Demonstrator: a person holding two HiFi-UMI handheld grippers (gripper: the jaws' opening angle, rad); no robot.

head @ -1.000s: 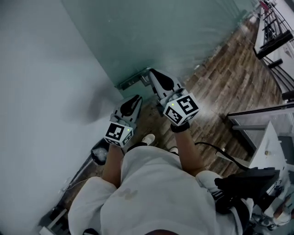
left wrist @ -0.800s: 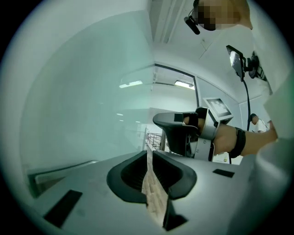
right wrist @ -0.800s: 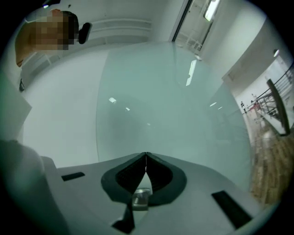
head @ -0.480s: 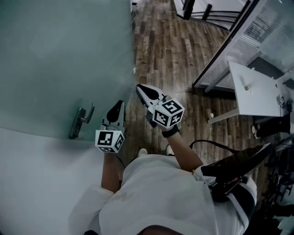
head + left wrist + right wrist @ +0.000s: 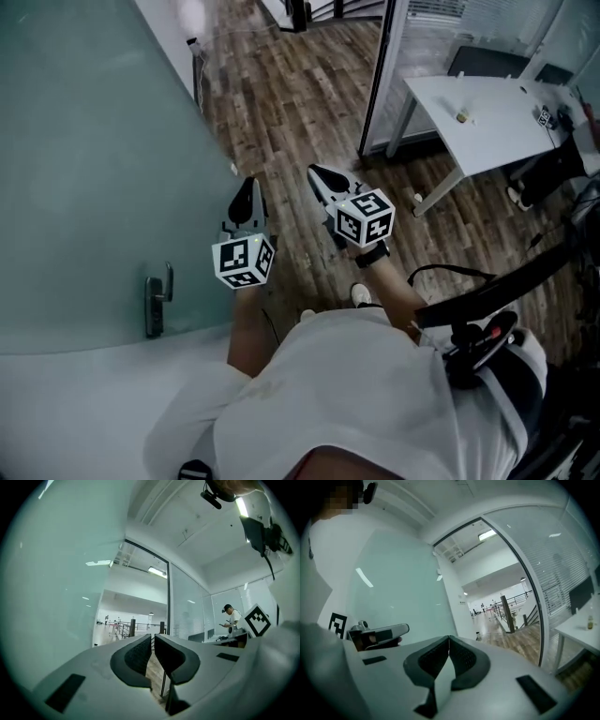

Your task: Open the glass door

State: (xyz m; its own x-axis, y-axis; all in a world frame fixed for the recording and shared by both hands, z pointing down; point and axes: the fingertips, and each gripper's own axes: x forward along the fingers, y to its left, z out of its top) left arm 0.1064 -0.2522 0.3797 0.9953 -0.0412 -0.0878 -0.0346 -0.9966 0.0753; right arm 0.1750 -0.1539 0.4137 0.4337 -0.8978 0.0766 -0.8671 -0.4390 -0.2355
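Far left: frosted glass door (image 5: 84, 169), handle (image 5: 155, 300) on its near part. Just right of it, left gripper (image 5: 247, 186), jaws just drawn nearly together, nothing between. Further right, right gripper (image 5: 320, 172), pressed together, empty, above wooden floor (image 5: 281, 94).

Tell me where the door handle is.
Head view, lower left: the handle sits on the glass door, left of the left gripper and apart from it.
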